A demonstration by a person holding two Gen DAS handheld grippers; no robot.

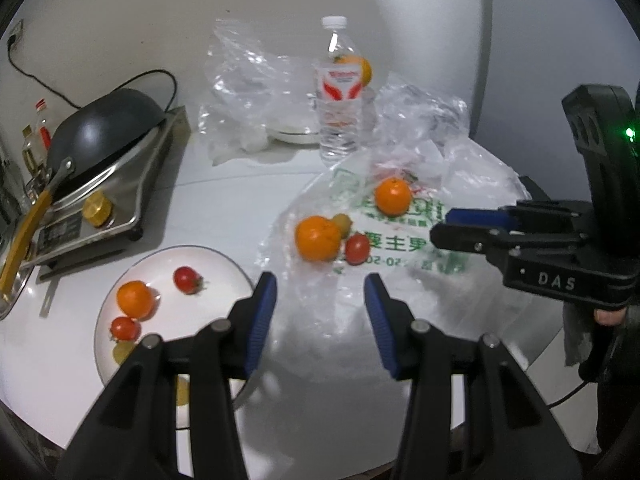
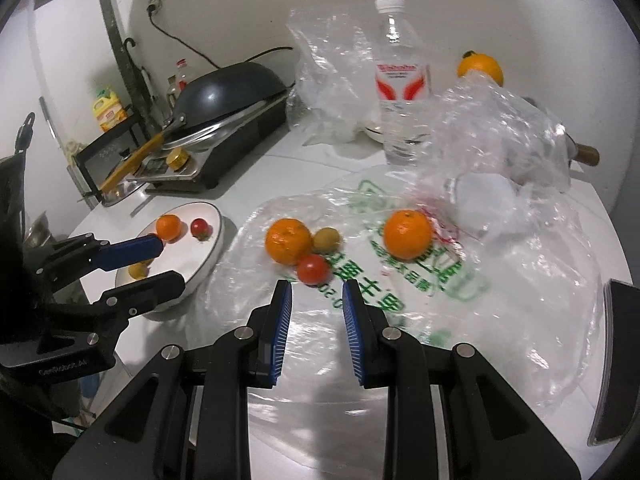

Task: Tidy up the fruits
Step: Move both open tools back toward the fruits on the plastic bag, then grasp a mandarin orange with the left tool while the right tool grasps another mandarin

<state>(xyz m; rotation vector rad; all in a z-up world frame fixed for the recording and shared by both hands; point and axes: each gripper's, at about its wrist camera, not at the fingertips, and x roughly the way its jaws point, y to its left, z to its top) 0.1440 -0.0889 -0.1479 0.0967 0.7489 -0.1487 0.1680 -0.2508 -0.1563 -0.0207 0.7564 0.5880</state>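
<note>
A: Fruit location?
B: Two round oranges [image 2: 288,241], a red tomato [image 2: 313,269] on the printed clear plastic bag [image 2: 420,280]; others on the white plate [image 1: 160,268].
A: Claws?
B: Left gripper [image 1: 320,300] apart, empty. Right gripper [image 2: 316,300] at its narrowest, empty.

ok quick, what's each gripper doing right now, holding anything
Left gripper: open, holding nothing, beside the plate.
Right gripper: jaws close together, nothing between them, over the plastic bag.

Dim, cool light from above; glare on the crumpled plastic bag [image 2: 500,128] and white tabletop [image 1: 224,208]. Soft shadows beneath fruit. Strong fisheye bending, dark corners, slight blur throughout.
</note>
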